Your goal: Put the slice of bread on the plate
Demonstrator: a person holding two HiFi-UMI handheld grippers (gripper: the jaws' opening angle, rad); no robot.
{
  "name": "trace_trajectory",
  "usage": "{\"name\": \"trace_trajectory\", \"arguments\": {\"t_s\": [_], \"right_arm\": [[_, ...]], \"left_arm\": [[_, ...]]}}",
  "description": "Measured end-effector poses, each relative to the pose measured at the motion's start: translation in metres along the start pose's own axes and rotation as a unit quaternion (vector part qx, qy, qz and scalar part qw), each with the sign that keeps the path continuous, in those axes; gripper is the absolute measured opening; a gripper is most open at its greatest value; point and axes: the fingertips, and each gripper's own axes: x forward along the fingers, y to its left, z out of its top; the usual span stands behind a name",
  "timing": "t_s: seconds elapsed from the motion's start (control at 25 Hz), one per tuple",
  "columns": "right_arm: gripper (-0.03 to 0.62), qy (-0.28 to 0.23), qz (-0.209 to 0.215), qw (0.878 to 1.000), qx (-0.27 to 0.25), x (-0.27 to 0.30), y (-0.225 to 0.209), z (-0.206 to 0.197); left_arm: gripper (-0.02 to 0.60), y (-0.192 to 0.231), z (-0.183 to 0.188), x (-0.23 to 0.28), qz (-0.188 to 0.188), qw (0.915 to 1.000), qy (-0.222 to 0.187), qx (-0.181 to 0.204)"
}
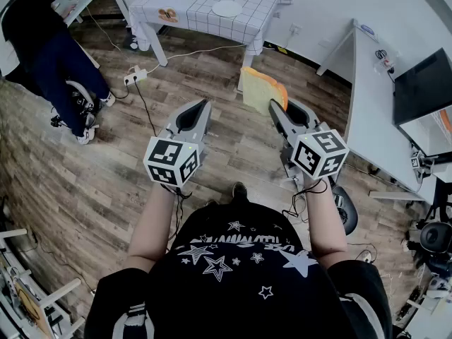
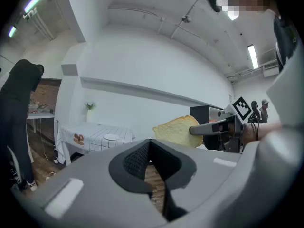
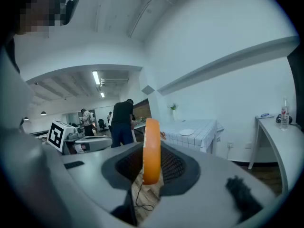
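My right gripper clamps the tan, orange-crusted bread slice by one edge, left gripper closed & empty; round white plate is far off, so bread may slip/tear en route.

both arms reach forward side by side, well apart, the left forearm and right forearm bare. the left hand-held gripper points ahead and slightly downward, its jaw tips together with nothing between them. the right hand-held gripper points the same way, level with the left one. its jaws stand partly apart, clamped on the slice of bread, which stands on edge between the pads.
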Motion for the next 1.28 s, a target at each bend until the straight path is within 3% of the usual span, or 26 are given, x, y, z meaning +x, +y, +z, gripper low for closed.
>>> {"name": "trace_trajectory", "arguments": {"t_s": [0.12, 0.6, 1.28], "right_arm": [[0.097, 0.0, -0.001, 1.0, -0.003, -0.001, 0.005, -0.002], [0.097, 0.004, 0.004, 1.0, -0.002, -0.008, 0.023, -0.01], [0.097, 0.025, -0.008, 1.0, 0.006, -0.001, 0.058, -0.036]], "left_arm": [[0.009, -0.005, 0.004, -0.002, -0.017, 0.9998, -0.013, -0.002], [0.009, -0.01, -0.002, -0.017, -0.009, 0.9999, -0.007, 0.001], [0.009, 0.026, -0.025, -0.082, 0.018, 0.9996, -0.003, -0.021]]}}
